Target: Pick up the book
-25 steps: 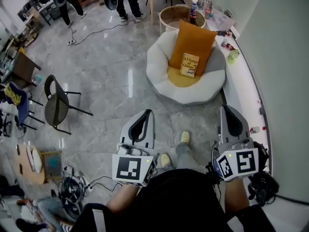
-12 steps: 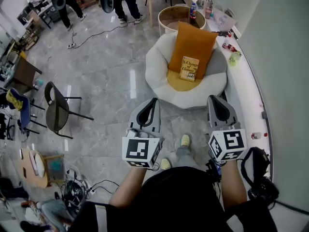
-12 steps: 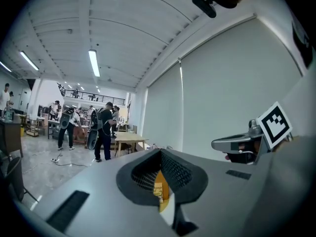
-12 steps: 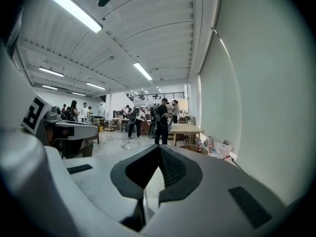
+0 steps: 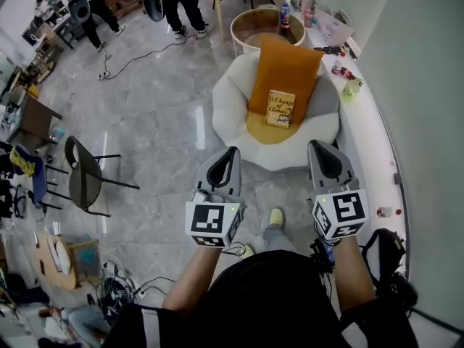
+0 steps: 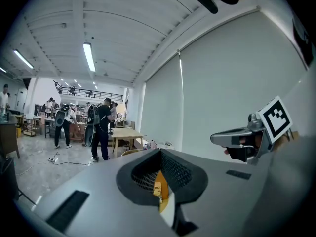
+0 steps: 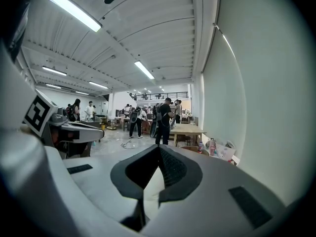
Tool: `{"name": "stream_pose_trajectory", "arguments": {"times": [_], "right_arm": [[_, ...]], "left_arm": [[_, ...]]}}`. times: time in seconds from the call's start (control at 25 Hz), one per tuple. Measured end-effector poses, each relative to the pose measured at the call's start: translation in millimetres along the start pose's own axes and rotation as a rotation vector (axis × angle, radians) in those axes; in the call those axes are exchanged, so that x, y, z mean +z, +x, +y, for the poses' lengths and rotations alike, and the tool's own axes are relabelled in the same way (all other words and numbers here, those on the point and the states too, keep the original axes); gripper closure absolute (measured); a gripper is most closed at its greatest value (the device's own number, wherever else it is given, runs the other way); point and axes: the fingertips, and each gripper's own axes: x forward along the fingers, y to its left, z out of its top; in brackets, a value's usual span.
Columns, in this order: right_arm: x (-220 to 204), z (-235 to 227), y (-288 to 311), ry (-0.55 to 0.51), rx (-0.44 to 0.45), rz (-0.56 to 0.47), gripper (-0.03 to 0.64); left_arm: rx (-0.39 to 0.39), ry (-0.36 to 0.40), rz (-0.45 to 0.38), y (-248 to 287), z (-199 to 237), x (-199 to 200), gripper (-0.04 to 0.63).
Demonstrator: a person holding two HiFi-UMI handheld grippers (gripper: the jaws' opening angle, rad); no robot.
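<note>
A yellow book (image 5: 280, 109) leans on an orange cushion (image 5: 284, 67) in a white round seat (image 5: 235, 122) ahead of me. Both grippers are held out level, short of the seat's near edge. My left gripper (image 5: 230, 154) points at the seat's front left, its jaws together and nothing in them. My right gripper (image 5: 317, 149) points at the seat's front right, also shut and empty. In the left gripper view a slice of the book (image 6: 157, 190) and cushion (image 6: 163, 182) shows through the hollow between the pads; the right gripper (image 6: 232, 138) appears beside it.
A round wooden table (image 5: 250, 22) stands behind the seat. A white ledge (image 5: 366, 122) with bottles and small items runs along the right wall. A black chair (image 5: 81, 174) is at the left. People stand at the back; cables lie on the floor. My shoe (image 5: 276, 216) is below.
Both grippers have moved forward toward the white seat, and the seat with the book now lies closer in the head view. Jaws stay together.
</note>
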Motion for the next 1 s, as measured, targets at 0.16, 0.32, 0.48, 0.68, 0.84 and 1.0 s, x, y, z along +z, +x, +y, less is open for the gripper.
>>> {"name": "stream_pose_trajectory", "arguments": {"times": [0.16,0.32,0.48,0.68,0.84,1.0], "right_arm": [[4.4,-18.6,9.4,0.014,0.016,-0.012,0.603],[6.2,-31.9,19.5,0.016,0.031,-0.015,0.603],[8.8,-45.0,28.2,0.014,0.046,-0.02,0.603],[7.8,-58.1,36.4,0.038,0.073,-0.034,0.603],[7.9,-67.8,40.6,0.045,0.078,-0.047,0.603],[6.6,-73.9,44.7,0.047,0.096,-0.054,0.603]], "left_arm": [[0.001,-0.014,0.014,16.9,0.1,-1.2,0.591],[0.007,-0.04,0.039,29.7,2.0,-4.5,0.591],[0.027,-0.058,0.038,39.1,4.7,0.8,0.591],[0.037,-0.025,0.039,51.3,-2.2,4.0,0.591],[0.038,0.009,0.039,59.1,-10.6,2.6,0.591],[0.05,0.006,0.039,64.0,-13.6,1.7,0.591]]}}
